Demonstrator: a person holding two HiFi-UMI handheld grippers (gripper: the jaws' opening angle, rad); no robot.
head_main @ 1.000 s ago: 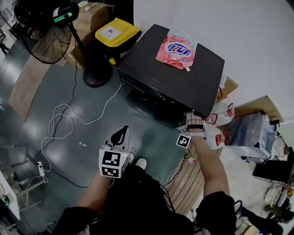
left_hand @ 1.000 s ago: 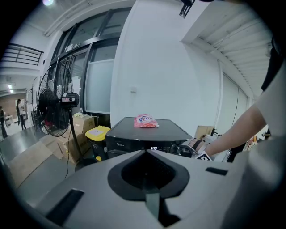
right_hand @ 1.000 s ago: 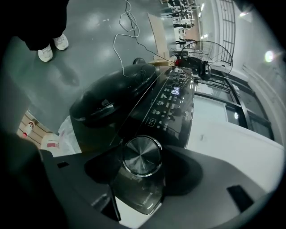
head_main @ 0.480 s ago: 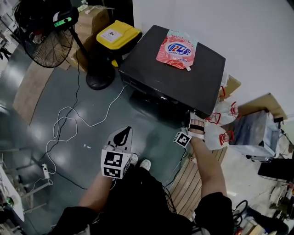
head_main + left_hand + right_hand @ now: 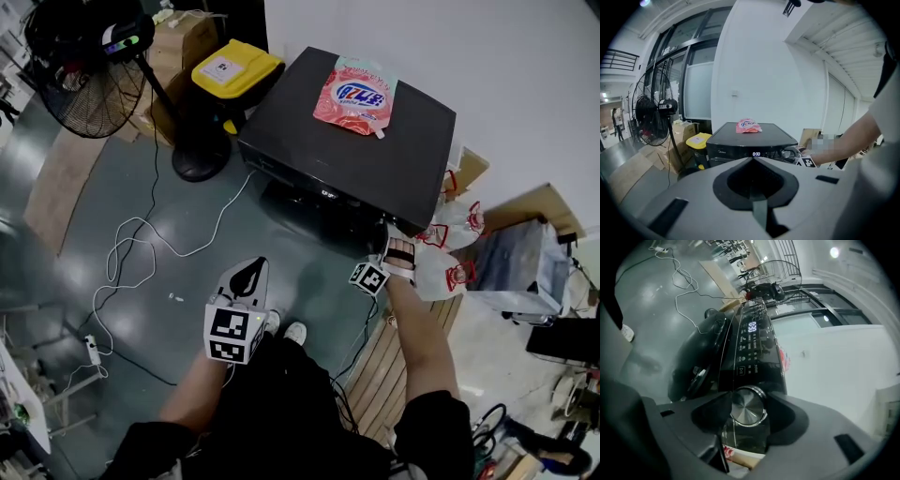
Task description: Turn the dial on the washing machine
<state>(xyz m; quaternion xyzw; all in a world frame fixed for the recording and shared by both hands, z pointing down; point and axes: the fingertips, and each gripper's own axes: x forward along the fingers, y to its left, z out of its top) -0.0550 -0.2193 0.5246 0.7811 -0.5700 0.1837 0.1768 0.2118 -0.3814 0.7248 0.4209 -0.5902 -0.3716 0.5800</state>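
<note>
A black washing machine [image 5: 356, 150] stands against the white wall, its display lit [image 5: 756, 153]. In the right gripper view its silver dial [image 5: 748, 407] sits at the right end of the control panel, between the two jaws. My right gripper [image 5: 398, 246] is at the machine's front right corner, and its jaws have just been closing, with their pads against the dial's rim. My left gripper [image 5: 246, 277] hangs low over the floor in front of the machine, shut and holding nothing. The left gripper view also shows the dial [image 5: 790, 152] with the right hand at it.
A pink detergent pouch [image 5: 354, 97] lies on the machine's lid. A standing fan [image 5: 89, 75] and a yellow-lidded bin [image 5: 230, 67] are to the left. White cables [image 5: 141, 253] trail over the floor. Plastic bags [image 5: 450, 253] and a wooden pallet [image 5: 384, 375] sit to the right.
My right gripper has rolled about its own axis at the dial, its marker cube swinging to the left of the wrist. The left gripper has stayed where it was.
</note>
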